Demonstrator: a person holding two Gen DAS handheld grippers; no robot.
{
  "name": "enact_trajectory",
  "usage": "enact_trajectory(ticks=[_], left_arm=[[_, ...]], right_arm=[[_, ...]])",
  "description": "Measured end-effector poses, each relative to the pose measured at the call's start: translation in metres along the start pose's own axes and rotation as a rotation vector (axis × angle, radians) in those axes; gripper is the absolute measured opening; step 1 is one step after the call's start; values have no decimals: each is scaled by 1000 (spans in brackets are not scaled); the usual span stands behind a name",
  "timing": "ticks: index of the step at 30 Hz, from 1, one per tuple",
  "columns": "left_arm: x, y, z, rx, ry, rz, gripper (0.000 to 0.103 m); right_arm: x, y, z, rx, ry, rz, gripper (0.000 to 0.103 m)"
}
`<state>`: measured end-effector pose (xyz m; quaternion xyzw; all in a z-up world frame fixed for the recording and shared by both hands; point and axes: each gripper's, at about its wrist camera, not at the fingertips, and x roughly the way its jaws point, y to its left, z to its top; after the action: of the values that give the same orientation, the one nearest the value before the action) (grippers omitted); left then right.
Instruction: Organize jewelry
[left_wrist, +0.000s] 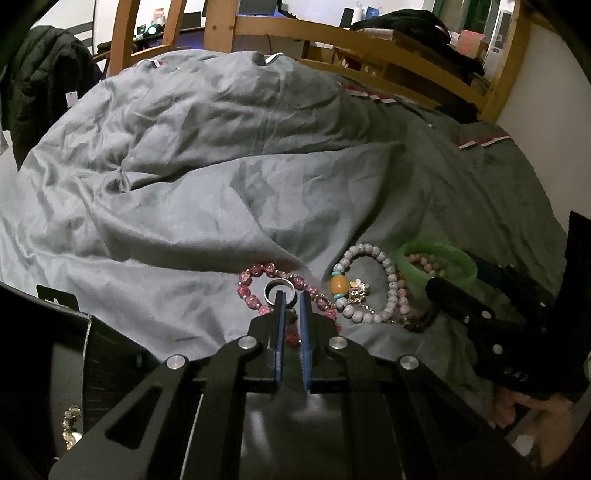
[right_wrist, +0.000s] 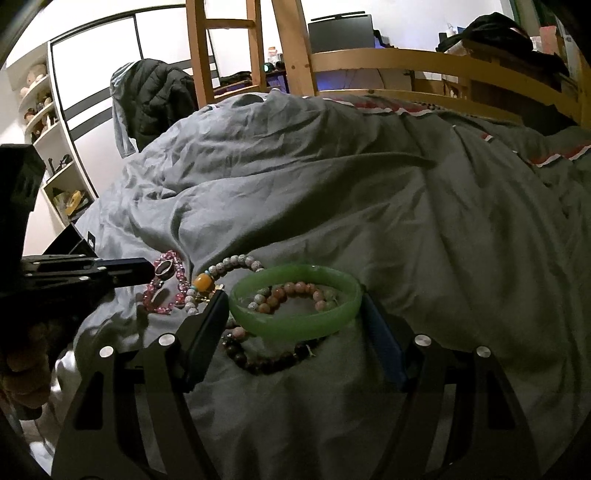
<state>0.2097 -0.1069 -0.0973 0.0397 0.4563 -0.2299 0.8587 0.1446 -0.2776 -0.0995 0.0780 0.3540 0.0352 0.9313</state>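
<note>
Jewelry lies on a grey duvet (left_wrist: 207, 192). A silver ring (left_wrist: 282, 288) sits inside a pink bead bracelet (left_wrist: 255, 295). My left gripper (left_wrist: 291, 297) has its jaws narrowly apart, with the left fingertip over the ring's rim; it also shows in the right wrist view (right_wrist: 147, 273). A white bead bracelet with an amber bead (left_wrist: 369, 284) lies to the right. My right gripper (right_wrist: 295, 299) is open wide around a green bangle (right_wrist: 295, 295), which rings a peach bead bracelet (right_wrist: 291, 291). A dark brown bead bracelet (right_wrist: 266, 356) lies in front.
A black box (left_wrist: 74, 354) with gold jewelry inside (left_wrist: 72, 424) sits at the lower left. A wooden bed frame (right_wrist: 424, 62) runs along the back. A dark jacket (right_wrist: 155, 92) hangs at the left, beside white shelves (right_wrist: 48, 122).
</note>
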Motion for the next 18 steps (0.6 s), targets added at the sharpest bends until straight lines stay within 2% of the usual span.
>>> enact_trajectory(ticks=[4,5,6,7,8,9,11,13,14,16,18], left_arm=[[3,1,0,2,-10,28,9],[6,1,-1,7,-4,31,17],[8,0,-1,12,-5,39,35],[10,-1,0,22,-21,50,45],[11,-2,1,29,-35,56,63],[12,-3,3,35,-48,60,68],[19,-5,7,42,-39,61,67],[26,-3,6,35,-23,60,60],[30,-2,4,36,-8,53,50],[32,-2,2,41,-11,58,42],[30,-3,4,41,-17,46,27]], right_arm=[[-1,0,1,4,-9,6,72],[-1,-1,1,4,-7,6,72],[0,-1,0,4,-6,6,72],[0,-1,-1,5,-4,6,72],[0,-2,0,6,-3,7,72],[0,-2,0,7,-5,7,72],[0,-2,-1,7,-5,7,72],[0,-3,-1,8,-5,6,72],[0,-3,-1,10,-4,5,72],[1,-5,-1,19,-2,8,72],[2,-6,-1,21,1,5,72]])
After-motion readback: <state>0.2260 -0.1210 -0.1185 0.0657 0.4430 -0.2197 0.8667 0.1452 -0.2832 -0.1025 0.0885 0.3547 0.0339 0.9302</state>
